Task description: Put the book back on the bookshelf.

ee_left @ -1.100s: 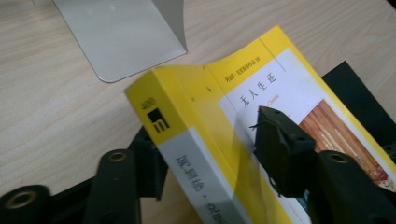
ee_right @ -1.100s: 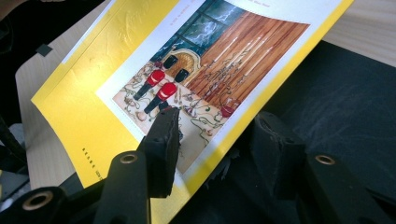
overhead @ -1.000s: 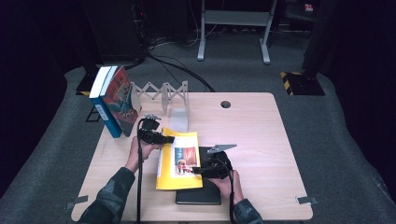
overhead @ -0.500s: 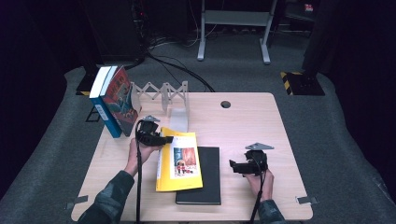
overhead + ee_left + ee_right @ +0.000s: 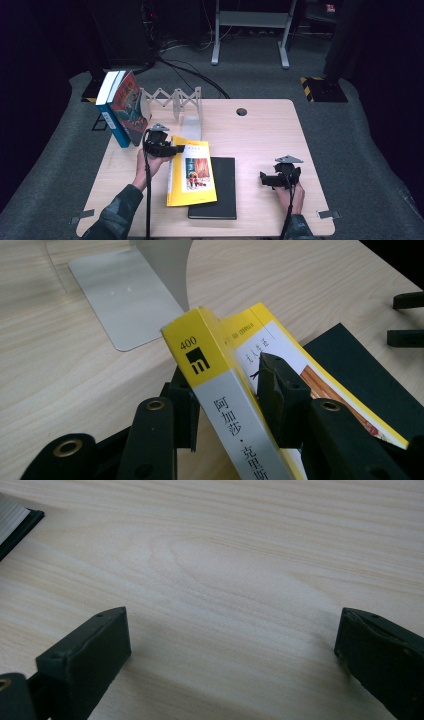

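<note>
Gripping the yellow book (image 5: 220,385) by its spine end, the left gripper (image 5: 162,146) is tilting it up off the black book (image 5: 220,187) beneath, its jaws having just been closing further onto the covers. The yellow book is lying near the middle of the wooden table (image 5: 260,125), just in front of the metal bookend (image 5: 125,295). The right gripper (image 5: 276,178) is hovering well apart to the right over bare tabletop, its jaws spread wide and holding nothing.

Two upright books (image 5: 121,107) lean beside a metal bookend (image 5: 191,116) and folding rack (image 5: 162,96) on the table (image 5: 265,132).
</note>
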### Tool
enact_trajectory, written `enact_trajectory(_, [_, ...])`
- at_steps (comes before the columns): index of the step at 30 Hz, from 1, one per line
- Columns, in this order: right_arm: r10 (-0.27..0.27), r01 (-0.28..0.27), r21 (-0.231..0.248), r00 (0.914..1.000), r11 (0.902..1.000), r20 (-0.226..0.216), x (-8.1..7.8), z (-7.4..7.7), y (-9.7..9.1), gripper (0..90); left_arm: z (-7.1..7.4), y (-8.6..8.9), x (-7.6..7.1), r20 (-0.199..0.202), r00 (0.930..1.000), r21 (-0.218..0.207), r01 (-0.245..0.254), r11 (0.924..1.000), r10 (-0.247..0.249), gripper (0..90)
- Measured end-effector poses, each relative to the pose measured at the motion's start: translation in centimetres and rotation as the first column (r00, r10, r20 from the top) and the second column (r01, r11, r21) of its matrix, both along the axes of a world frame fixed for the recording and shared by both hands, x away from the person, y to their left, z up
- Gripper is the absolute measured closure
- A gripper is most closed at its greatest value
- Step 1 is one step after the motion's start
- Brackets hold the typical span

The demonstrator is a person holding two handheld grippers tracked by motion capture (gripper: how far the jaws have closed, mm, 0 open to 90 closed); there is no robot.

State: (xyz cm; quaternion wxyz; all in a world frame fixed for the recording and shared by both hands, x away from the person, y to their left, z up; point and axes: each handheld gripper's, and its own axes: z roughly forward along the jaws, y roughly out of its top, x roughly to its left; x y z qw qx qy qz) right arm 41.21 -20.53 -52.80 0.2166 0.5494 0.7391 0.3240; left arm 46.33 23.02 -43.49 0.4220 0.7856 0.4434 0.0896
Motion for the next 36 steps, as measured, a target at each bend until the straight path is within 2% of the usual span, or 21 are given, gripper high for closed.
enact_trajectory(3, [-0.010, 0.010, -0.003, 0.9999, 0.9999, 0.009, -0.1, -0.1, 0.0, 2.4, 0.2, 0.1, -0.2, 0.005, 1.0000, -0.014, 0.000, 0.9999, 0.001, 63.7])
enact_trajectory(7, [-0.015, 0.015, -0.010, 0.9997, 0.9998, 0.019, -0.2, -0.1, 0.0, 4.7, 1.0, 0.4, -0.8, 0.021, 0.9997, -0.066, -0.007, 0.9978, 0.009, 66.2])
enact_trajectory(8, [-0.018, 0.018, -0.013, 0.9996, 0.9998, 0.023, -0.2, -0.1, 0.1, 5.3, 1.3, 0.5, -1.0, 0.032, 0.9995, -0.066, 0.001, 0.9978, 0.001, 67.0])
enact_trajectory(14, [-0.022, 0.023, -0.008, 0.9994, 0.9997, 0.027, -0.3, -0.1, -0.1, 7.6, 3.9, 1.7, -1.7, 0.074, 0.9971, -0.152, 0.027, 0.9881, -0.016, 73.4])
enact_trajectory(17, [-0.019, 0.020, -0.015, 0.9993, 0.9997, 0.031, -0.3, -0.1, 0.0, 8.2, 5.4, 2.0, -2.3, 0.113, 0.9935, -0.163, 0.035, 0.9861, -0.016, 75.6])
enact_trajectory(22, [-0.020, 0.020, -0.015, 0.9993, 0.9997, 0.032, -0.4, -0.1, 0.0, 9.1, 7.3, 2.4, -3.1, 0.189, 0.9819, -0.166, 0.037, 0.9855, -0.005, 75.8])
enact_trajectory(25, [-0.016, 0.017, -0.017, 0.9992, 0.9997, 0.035, -0.3, -0.1, 0.0, 9.4, 8.4, 2.7, -3.3, 0.216, 0.9763, -0.170, 0.039, 0.9847, -0.002, 75.8])
enact_trajectory(27, [-0.017, 0.017, -0.018, 0.9992, 0.9997, 0.035, -0.3, -0.1, 0.0, 9.4, 9.0, 2.7, -3.6, 0.240, 0.9707, -0.151, 0.033, 0.9880, 0.004, 75.9])
enact_trajectory(28, [-0.016, 0.016, -0.018, 0.9992, 0.9997, 0.036, -0.3, -0.1, 0.0, 9.4, 9.2, 2.5, -3.8, 0.260, 0.9657, -0.120, 0.028, 0.9924, 0.004, 76.0])
enact_trajectory(29, [-0.016, 0.016, -0.019, 0.9992, 0.9997, 0.036, -0.3, -0.1, 0.0, 9.5, 9.2, 2.5, -3.8, 0.260, 0.9657, -0.120, 0.028, 0.9924, 0.004, 76.0])
enact_trajectory(30, [-0.015, 0.016, -0.018, 0.9993, 0.9997, 0.035, -0.3, -0.1, 0.0, 9.5, 9.6, 2.5, -4.0, 0.299, 0.9540, -0.070, 0.002, 0.9975, 0.019, 75.9])
enact_trajectory(31, [-0.013, 0.013, -0.019, 0.9993, 0.9997, 0.036, -0.3, -0.1, 0.0, 9.6, 9.8, 2.8, -4.0, 0.307, 0.9515, -0.061, -0.002, 0.9981, 0.020, 75.9])
enact_trajectory(32, [-0.017, 0.017, -0.019, 0.9991, 0.9997, 0.038, -0.3, -0.1, 0.0, 9.6, 9.9, 2.9, -4.0, 0.314, 0.9485, -0.069, -0.017, 0.9975, 0.038, 76.0])
enact_trajectory(33, [-0.010, 0.011, -0.022, 0.9993, 0.9997, 0.035, -0.3, -0.1, 0.0, 9.6, 10.1, 3.2, -3.9, 0.314, 0.9486, -0.083, -0.017, 0.9964, 0.043, 76.0])
enact_trajectory(36, [-0.014, 0.015, -0.019, 0.9992, 0.9997, 0.037, -0.3, -0.1, 0.0, 9.6, 10.6, 3.6, -3.9, 0.324, 0.9444, -0.087, -0.028, 0.9958, 0.055, 76.0])
